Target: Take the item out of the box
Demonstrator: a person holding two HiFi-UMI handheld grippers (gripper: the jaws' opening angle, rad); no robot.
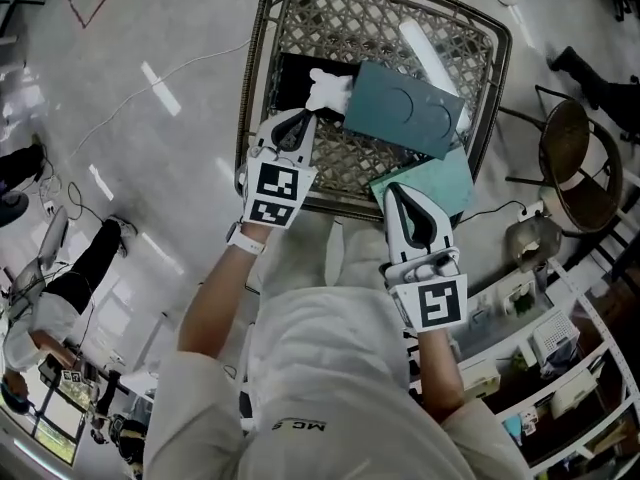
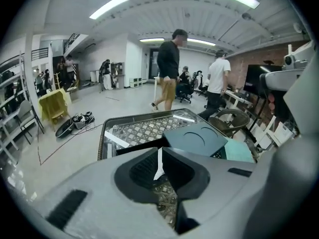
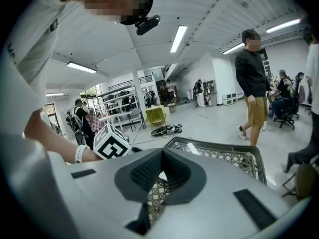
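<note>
White item (image 1: 328, 90): small, flat and pale; at the right edge of the black box (image 1: 285, 76), touching the left corner of the dark teal lid (image 1: 405, 108). Seen in the left gripper view only as a thin white sliver (image 2: 158, 164). Resting on the box or lifted from it: cannot tell.
Left gripper (image 1: 300, 118) (image 2: 160, 151): claw narrow, pinched on the near end of the white item; pointed away from the body, over the near left part of the table.
Black box (image 2: 139, 146): open, on the left half of the table, right side covered by the lid.
Dark teal lid (image 2: 197, 138): lying askew across the box, with two round shapes pressed into its top.
Light teal sheet (image 1: 435, 180) (image 2: 239, 151): under the near corner of the lid, at the near right edge of the table.
Right gripper (image 1: 393, 190) (image 3: 162, 154): claw closed, with nothing held; above the light teal sheet, apart from the white item.
Marker cubes: one behind each claw, left (image 1: 275, 193) (image 3: 112, 143) and right (image 1: 432, 303).
Lattice table (image 1: 330, 13) (image 2: 144, 131) (image 3: 224, 156): woven top in a dark rim, carrying box, lid and sheet.
Round chair (image 1: 565, 153): on the floor to the right of the table.
Standing person (image 2: 168, 68): beyond the table, in a dark top.
</note>
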